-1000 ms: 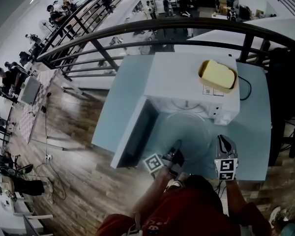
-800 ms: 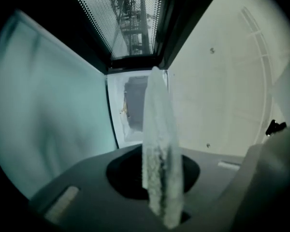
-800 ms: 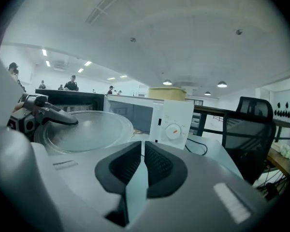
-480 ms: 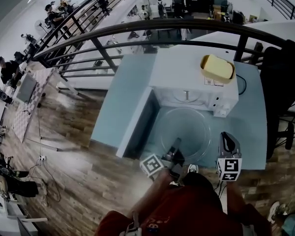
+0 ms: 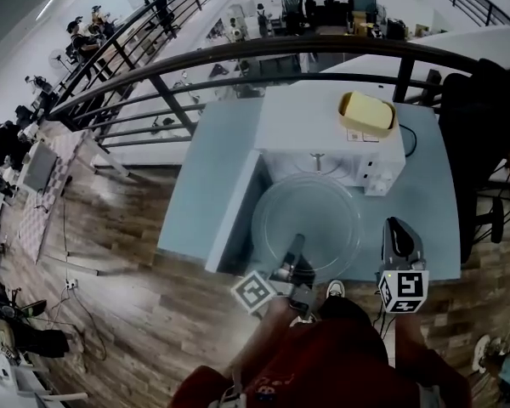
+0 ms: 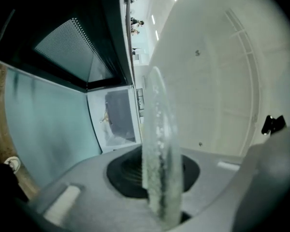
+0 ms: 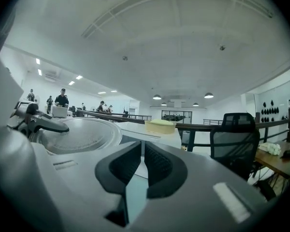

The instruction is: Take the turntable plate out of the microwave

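Note:
The clear glass turntable plate (image 5: 306, 219) hangs in front of the white microwave (image 5: 323, 126), outside its cavity. My left gripper (image 5: 293, 252) is shut on the plate's near rim. In the left gripper view the rim (image 6: 157, 144) stands edge-on between the pads of that gripper (image 6: 159, 187). My right gripper (image 5: 397, 235) hovers to the right of the plate, apart from it, shut with nothing in it. The right gripper view shows its pads (image 7: 128, 166) pressed together, with the plate (image 7: 77, 135) and the left gripper (image 7: 38, 122) at the left.
The microwave door (image 5: 234, 215) stands swung open at the left. A yellow container (image 5: 365, 113) sits on the microwave's top. The light blue table (image 5: 212, 143) backs onto a black railing (image 5: 238, 58). A black chair (image 7: 234, 139) stands at the right.
The plate has come out of the microwave's mouth toward me and risen, carried by the left gripper. The right gripper has risen alongside it, still shut.

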Demonstrator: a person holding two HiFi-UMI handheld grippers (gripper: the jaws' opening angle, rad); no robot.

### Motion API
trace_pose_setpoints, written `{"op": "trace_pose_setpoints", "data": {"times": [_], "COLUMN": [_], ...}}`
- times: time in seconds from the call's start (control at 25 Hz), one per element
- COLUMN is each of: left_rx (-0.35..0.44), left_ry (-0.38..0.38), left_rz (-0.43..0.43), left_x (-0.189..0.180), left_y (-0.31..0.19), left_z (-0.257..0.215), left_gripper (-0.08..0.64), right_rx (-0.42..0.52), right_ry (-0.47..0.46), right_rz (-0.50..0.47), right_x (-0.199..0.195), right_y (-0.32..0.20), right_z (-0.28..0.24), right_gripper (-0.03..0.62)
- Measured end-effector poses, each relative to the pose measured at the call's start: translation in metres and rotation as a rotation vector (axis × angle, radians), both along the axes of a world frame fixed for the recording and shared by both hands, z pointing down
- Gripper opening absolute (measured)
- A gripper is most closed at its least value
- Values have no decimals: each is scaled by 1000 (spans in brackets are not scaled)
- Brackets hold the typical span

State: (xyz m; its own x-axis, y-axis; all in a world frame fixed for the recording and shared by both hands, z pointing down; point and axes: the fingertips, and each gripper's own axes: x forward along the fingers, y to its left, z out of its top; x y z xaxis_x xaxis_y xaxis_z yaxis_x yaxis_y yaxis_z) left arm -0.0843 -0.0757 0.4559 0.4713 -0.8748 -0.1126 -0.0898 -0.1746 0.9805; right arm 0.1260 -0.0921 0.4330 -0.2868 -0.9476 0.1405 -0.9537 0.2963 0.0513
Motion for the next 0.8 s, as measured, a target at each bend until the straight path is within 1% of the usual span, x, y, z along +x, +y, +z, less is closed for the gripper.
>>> {"op": "trace_pose_setpoints", "data": {"times": [0.2,0.36,0.52,0.64,0.8], "left_rx": [36,19,11,29,27], "left_ry": [3,21,47,49,54], "left_rz": [-9,-30,-34,-31,-22], "left_x": [-8,-11,-11,-11,-7], "left_y": [0,-1,-4,-3,-5], "left_z": [-25,-30,-33,-36,-37], "left_gripper": [28,28,28,28,28], "right_rx": [47,74,85,86,83], "right_ry": [-12,-22,-24,-24,-26], "right_rz": [19,24,26,24,18], "right_x": [-3,-5,-4,-5,-6], "right_y": [7,9,8,9,5], "right_z": [-29,-41,-48,-51,-49], "right_gripper": [21,21,21,21,21]}}
